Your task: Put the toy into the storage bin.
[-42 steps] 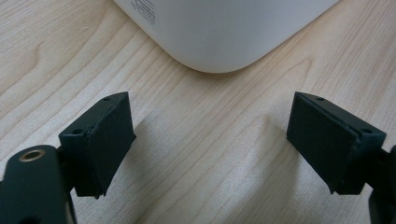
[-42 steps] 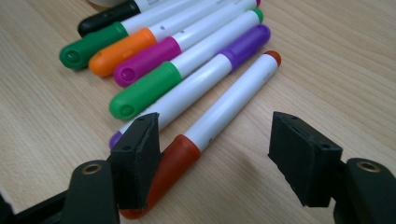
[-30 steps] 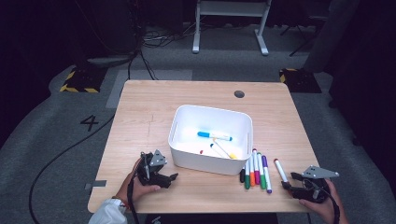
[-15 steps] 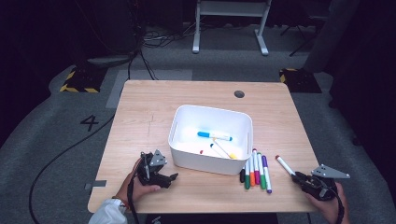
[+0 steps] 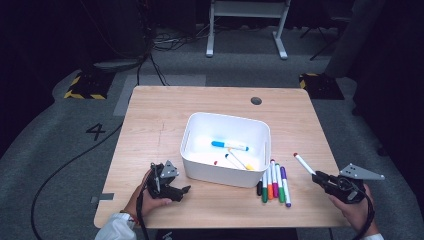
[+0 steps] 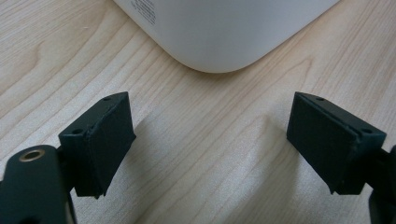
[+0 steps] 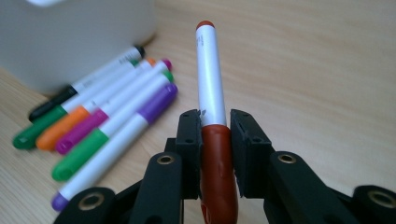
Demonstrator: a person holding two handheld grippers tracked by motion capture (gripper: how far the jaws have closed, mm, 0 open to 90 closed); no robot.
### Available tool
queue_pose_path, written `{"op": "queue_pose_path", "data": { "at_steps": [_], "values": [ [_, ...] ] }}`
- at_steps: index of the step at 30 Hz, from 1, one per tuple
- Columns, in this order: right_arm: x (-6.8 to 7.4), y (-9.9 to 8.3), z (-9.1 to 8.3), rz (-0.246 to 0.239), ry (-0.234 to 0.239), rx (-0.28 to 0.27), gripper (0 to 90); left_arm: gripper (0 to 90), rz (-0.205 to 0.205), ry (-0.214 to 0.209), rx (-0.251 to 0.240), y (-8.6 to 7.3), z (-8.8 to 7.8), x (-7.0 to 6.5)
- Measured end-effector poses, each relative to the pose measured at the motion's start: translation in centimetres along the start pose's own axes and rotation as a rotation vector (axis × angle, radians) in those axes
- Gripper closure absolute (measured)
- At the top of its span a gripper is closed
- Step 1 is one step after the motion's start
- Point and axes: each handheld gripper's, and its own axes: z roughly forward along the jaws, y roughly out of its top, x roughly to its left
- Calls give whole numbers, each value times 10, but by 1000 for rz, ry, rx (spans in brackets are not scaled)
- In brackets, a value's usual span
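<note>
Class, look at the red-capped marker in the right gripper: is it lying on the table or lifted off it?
Lifted. The right gripper is shut on the red-capped marker, which angles up clear of the table.

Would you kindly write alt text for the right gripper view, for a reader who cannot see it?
The right gripper is shut on a red-capped marker, its white barrel pointing away over the wooden table. To the left, a row of loose markers lies beside the white bin.
</note>
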Motion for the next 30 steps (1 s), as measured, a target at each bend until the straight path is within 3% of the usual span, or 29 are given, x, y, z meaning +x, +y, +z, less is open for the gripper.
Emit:
{"op": "queue_pose_path", "data": {
  "at_steps": [9, 18, 23, 26, 30],
  "values": [
    [26, 67, 6, -141, 72, -78, 748, 149, 0, 0, 0, 0, 0, 0],
    [54, 125, 13, -257, 143, -118, 748, 149, 0, 0, 0, 0, 0, 0],
    [69, 146, 30, -304, 183, -95, 748, 149, 0, 0, 0, 0, 0, 0],
    [79, 153, 43, -314, 205, -70, 748, 149, -1, 0, 0, 0, 0, 0],
    [93, 161, 63, -362, 231, -35, 748, 149, 1, 0, 0, 0, 0, 0]
  ]
}}
